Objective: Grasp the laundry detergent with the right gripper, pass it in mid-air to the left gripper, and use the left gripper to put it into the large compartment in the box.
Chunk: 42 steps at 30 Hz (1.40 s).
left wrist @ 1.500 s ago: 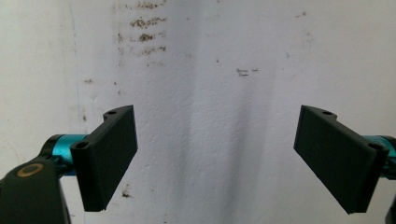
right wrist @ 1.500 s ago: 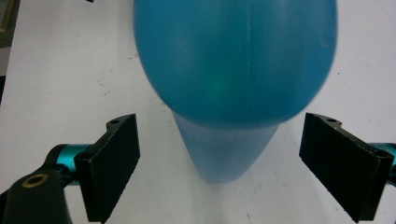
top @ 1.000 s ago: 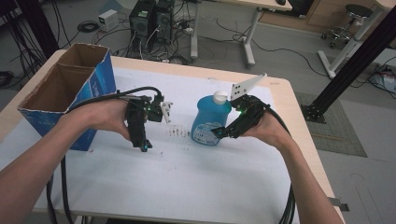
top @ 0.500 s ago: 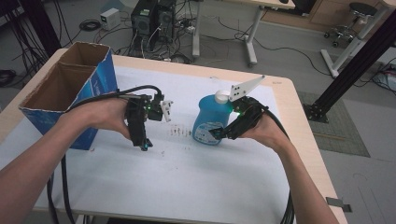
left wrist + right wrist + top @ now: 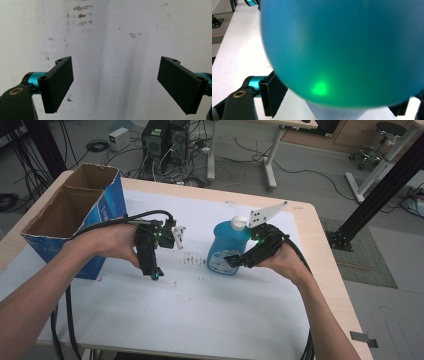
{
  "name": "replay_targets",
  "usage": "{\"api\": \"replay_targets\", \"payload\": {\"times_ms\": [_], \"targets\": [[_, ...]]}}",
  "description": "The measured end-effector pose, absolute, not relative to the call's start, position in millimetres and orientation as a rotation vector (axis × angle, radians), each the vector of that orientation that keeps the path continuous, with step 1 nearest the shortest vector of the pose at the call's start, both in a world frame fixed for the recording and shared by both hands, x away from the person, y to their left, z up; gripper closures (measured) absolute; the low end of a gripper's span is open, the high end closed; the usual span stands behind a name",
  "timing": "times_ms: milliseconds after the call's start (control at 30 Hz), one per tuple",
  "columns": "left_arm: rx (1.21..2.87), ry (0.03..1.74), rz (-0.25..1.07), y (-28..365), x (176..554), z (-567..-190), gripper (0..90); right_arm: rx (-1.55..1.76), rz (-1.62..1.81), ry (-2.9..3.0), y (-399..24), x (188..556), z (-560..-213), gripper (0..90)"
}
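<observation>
Flanking the blue bottle [image 5: 227,249], the right gripper [image 5: 235,260] has its jaws spread wide, the bottle's body between them, apparently lining up a grasp; whether they touch it I cannot tell. The left gripper [image 5: 153,272] points down at bare counter [image 5: 120,42], jaws wide apart and empty.

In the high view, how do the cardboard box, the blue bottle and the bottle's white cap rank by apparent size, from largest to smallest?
1. cardboard box, clearly the largest.
2. blue bottle.
3. white cap, the smallest.
</observation>
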<state>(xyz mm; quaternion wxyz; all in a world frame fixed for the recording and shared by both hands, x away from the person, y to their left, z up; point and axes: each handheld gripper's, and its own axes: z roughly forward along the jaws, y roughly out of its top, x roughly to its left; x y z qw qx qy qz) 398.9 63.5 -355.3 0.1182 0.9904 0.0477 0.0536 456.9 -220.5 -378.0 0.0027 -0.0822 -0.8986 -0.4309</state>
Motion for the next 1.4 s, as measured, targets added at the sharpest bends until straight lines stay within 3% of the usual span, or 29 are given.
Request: {"api": "replay_targets", "payload": {"times_ms": [67, 500, 533, 1400], "targets": [[2.899, 0.138, 0.157, 63.8, 398.7, -355.1, 13.4, -0.260, -1.359, -2.813, -221.3, 457.4, -378.2, 20.7], [2.900, 0.137, 0.163, 64.5, 398.7, -354.6, 13.4, -0.281, -1.360, -2.818, -220.2, 459.2, -379.1, 21.3], [2.901, 0.137, 0.165, 64.4, 398.6, -354.6, 13.4, -0.286, -1.361, -2.810, -220.5, 459.2, -379.0, 25.7], [2.895, 0.138, 0.167, 64.3, 398.0, -353.6, 13.4, -0.279, -1.386, -2.794, -218.3, 460.3, -380.3, 31.9]]}}
